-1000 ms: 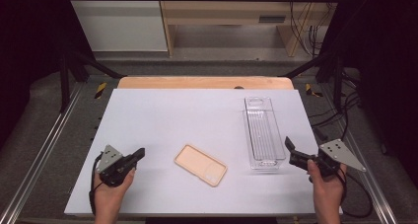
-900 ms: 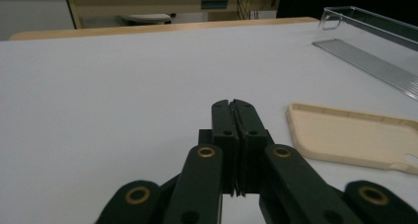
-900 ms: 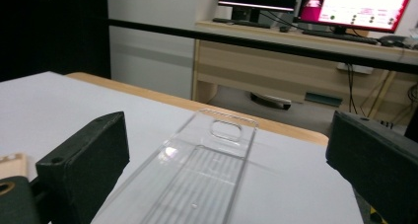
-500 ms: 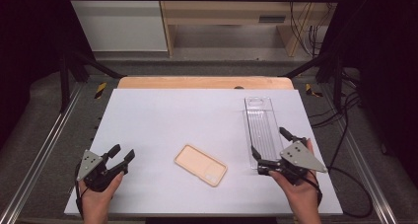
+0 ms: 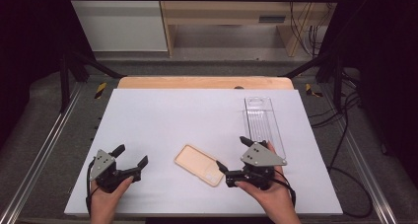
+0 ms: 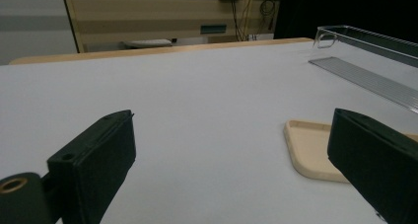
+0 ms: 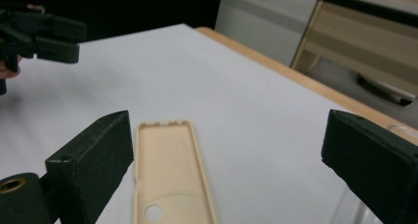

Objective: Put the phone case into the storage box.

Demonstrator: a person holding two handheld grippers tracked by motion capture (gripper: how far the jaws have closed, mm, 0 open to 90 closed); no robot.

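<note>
right gripper: jaws wide apart, nothing held | beige phone case: flat on the white table, just at its 9 o'clock, apart | left gripper: jaws just spread open, nothing between; case at its 3 o'clock

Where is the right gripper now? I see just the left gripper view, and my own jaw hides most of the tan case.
Observer: In the high view the right gripper sits at the right end of the phone case, jaws wide open and facing it.
Operator: Which way up does the case lie?
Observer: Hollow side up, as the right gripper view shows; its camera hole is at the end nearest that gripper.
Operator: Anything else nearby?
Observer: A clear tray lies beyond the right gripper, apart from the case.
</note>
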